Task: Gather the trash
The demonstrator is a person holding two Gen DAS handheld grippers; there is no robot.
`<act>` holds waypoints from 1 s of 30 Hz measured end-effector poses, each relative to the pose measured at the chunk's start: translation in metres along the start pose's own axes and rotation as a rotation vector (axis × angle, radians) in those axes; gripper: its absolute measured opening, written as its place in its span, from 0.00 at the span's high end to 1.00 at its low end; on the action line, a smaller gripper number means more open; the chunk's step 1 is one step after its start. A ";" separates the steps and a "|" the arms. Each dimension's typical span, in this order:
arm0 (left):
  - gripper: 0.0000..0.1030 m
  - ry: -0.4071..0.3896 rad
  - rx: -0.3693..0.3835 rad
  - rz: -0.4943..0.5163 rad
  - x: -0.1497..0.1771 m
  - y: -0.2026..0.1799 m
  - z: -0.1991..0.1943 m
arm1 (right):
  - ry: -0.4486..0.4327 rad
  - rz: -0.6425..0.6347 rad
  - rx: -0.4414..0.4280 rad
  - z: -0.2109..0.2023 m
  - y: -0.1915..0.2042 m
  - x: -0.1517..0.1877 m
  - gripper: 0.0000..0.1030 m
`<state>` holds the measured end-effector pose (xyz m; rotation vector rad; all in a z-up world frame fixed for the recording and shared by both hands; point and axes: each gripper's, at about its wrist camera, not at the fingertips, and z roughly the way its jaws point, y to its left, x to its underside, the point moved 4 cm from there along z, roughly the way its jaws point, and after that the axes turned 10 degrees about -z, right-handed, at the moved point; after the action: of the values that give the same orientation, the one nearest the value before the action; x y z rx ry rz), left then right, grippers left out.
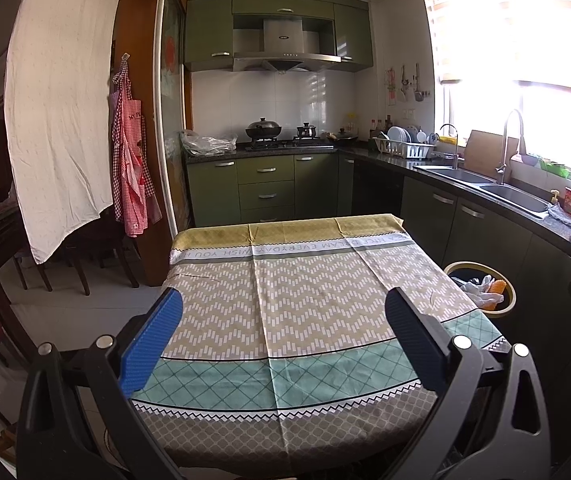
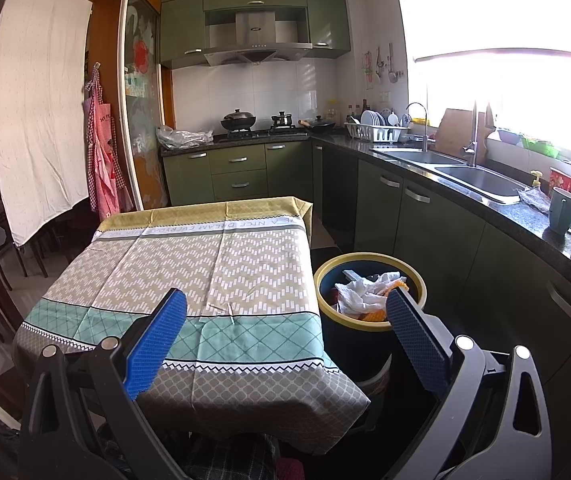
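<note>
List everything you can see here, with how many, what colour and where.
table: one, patterned cloth, centre, nothing on it
trash bin: one, dark with yellow rim, floor right of table
trash: white and orange, inside bin
cabinets: green, along walls
wok: one, black, on stove
double sink: steel, under window
dish rack: one, white, counter
mugs: two, green and white, counter right
apron: one, red check, hanging left
left hand-held gripper: open, empty
right hand-held gripper: open, empty

Green-cabinet kitchen. Landmark: double sink (image 2: 457,172) in dark counter. Above it, blinded window (image 1: 525,40), strong glare. Left of sink: dish rack (image 2: 377,132), then stove (image 1: 289,144) under steel hood (image 1: 285,46). Patterned tabletop (image 1: 297,304) stands opposite the sink.
</note>
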<state>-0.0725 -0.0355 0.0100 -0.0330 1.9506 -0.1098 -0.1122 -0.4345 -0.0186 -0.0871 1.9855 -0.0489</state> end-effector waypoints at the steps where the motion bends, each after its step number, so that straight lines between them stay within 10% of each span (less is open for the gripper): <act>1: 0.06 0.000 -0.001 0.000 0.000 0.000 0.000 | 0.000 0.000 0.000 0.000 0.000 0.000 0.04; 30: 0.06 0.027 0.031 0.006 0.004 -0.005 0.004 | 0.002 0.001 0.001 0.000 0.001 0.000 0.04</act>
<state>-0.0702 -0.0413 0.0051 -0.0052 1.9754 -0.1364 -0.1120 -0.4339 -0.0190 -0.0852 1.9871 -0.0490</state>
